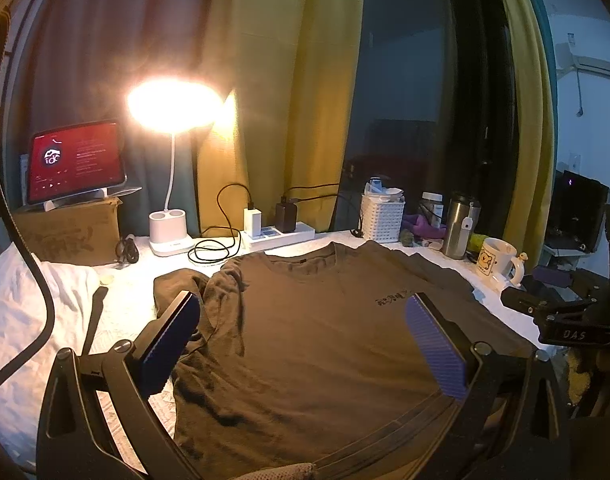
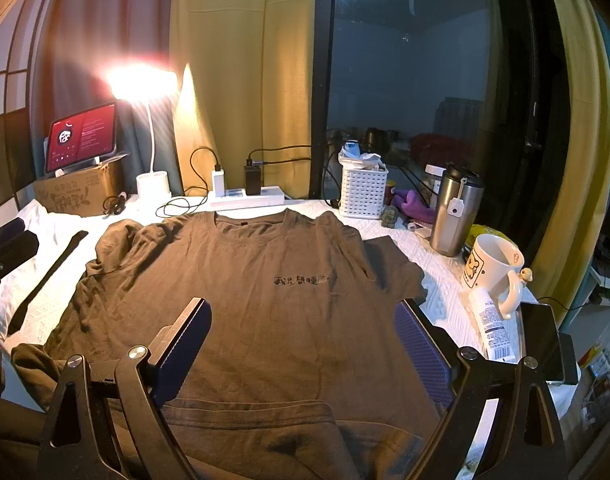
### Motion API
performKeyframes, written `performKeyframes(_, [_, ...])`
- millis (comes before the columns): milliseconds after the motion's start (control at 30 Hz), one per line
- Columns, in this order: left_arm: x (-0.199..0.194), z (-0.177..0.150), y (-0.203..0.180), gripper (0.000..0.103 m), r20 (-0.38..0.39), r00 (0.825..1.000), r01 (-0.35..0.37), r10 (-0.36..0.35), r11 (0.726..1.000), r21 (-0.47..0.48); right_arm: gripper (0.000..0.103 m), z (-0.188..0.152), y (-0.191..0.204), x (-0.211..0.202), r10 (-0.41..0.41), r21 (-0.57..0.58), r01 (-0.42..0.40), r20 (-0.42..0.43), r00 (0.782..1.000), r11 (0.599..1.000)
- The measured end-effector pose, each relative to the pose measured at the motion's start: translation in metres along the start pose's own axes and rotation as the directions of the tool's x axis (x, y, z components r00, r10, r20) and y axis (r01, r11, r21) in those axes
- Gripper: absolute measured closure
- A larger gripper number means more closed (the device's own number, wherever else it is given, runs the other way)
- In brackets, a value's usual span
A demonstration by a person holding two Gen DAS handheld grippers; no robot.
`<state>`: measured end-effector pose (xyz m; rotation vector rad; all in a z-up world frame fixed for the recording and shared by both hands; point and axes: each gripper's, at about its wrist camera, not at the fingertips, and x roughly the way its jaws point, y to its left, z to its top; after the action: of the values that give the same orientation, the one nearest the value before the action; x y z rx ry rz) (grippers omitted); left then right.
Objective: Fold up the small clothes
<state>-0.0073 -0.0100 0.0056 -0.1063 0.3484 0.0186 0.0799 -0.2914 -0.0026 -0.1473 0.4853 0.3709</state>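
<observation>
One brown T-shirt [image 2: 265, 280] lies front-up on the white-covered desk [image 2: 437, 264], collar toward twelve o'clock, and we judge the folding barely begun. Going left to right: at nine o'clock the left sleeve [image 1: 177, 284] is bunched and rumpled rather than laid flat, with creases running down that side of the body. Our left gripper [image 1: 301, 324] hovers over the chest with its fingers [image 1: 173, 340] wide apart, holding nothing. The middle of the shirt is fairly smooth around the printed lettering [image 2: 303, 279]. At six o'clock in the right wrist view the hem [image 2: 245, 412] looks turned up a little, though we cannot tell whether that is a deliberate fold. Our right gripper [image 2: 301, 336] also has its fingers [image 2: 421, 348] spread and empty. At three o'clock the right sleeve [image 2: 397, 272] lies spread out, near a white mug [image 2: 489, 268]. Both sleeve folds and the body folds remain, by our reckoning.
</observation>
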Motion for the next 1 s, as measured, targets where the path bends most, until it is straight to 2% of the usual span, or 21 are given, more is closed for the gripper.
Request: performKeyframes(1000, [0.0009,-0.0014,-0.0015,0.002,-0.008,1.000,0.008,-0.008,1.000,0.000,0.009,-0.0012,0.0001,0.0010,-0.001,-0.002,0.001,-0.003,1.000,1.000])
